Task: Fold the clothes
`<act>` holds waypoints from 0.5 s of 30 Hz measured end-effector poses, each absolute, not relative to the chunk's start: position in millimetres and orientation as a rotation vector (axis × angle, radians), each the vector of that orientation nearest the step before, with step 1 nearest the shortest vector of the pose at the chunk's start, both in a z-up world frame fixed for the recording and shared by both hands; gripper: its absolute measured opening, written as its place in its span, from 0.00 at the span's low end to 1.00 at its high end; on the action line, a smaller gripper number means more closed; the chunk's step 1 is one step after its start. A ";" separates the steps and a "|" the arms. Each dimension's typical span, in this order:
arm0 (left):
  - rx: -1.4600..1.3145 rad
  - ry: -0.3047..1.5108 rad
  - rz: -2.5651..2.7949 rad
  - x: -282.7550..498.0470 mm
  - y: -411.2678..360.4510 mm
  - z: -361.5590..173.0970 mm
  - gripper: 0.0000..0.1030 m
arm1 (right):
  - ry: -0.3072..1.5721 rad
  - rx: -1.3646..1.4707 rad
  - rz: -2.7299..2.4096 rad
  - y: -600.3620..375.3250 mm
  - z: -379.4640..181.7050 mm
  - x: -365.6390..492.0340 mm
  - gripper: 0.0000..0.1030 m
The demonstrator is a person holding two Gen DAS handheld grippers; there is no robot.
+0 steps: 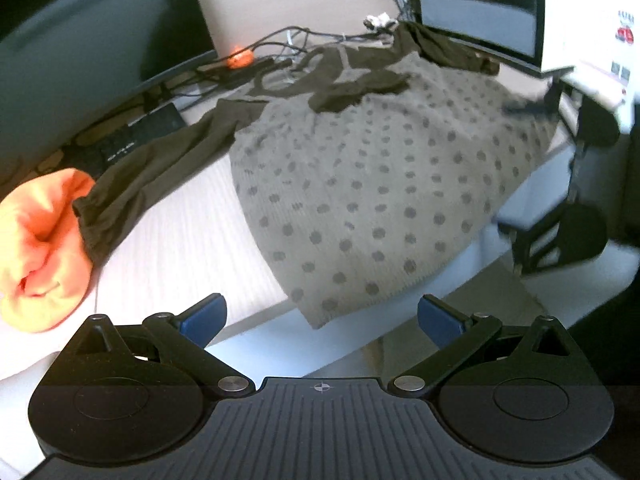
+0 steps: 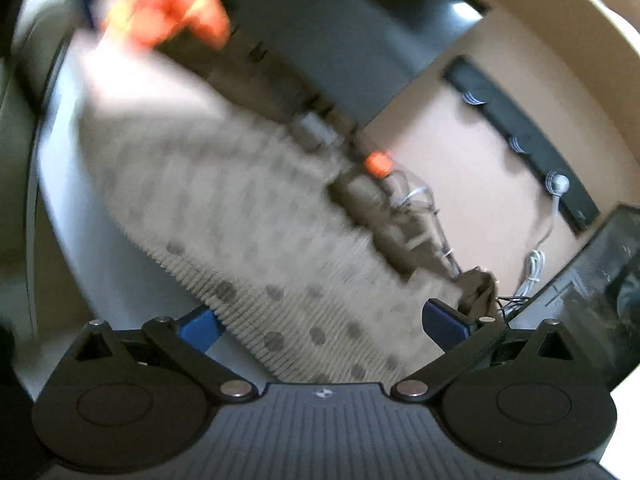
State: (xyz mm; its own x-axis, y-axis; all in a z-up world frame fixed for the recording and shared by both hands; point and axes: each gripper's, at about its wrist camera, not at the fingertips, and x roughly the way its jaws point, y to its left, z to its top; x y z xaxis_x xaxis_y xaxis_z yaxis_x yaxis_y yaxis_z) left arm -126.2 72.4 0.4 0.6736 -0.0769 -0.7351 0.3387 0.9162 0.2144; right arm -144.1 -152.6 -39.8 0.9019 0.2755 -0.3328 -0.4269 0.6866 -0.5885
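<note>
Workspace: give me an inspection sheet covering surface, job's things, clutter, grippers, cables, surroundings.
Surface: white table, partly bare.
Job's things: dotted grey-brown garment spread flat, its hem hanging over the near edge; dark sleeve stretched left; orange cloth bunched at the left.
Clutter: black flat device behind the sleeve; small orange object at the back.
Grippers: left gripper open, empty, short of the hem; right gripper open over the garment's ribbed edge, view blurred.
Cables: tangle behind the garment.
Surroundings: dark monitor, beige wall.
</note>
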 end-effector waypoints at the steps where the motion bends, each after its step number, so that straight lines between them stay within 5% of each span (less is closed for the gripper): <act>1: 0.359 0.801 -0.240 -125.3 71.0 -1.2 1.00 | 0.211 -0.661 0.376 -156.1 -24.7 -140.9 1.00; 7: 0.430 0.733 -0.203 -103.5 48.8 -6.6 1.00 | 0.237 -0.519 0.330 -168.8 21.2 -109.9 1.00; 15: 0.434 0.656 0.053 -61.3 71.6 8.8 1.00 | 0.315 -0.764 0.200 -195.5 -25.7 -105.1 1.00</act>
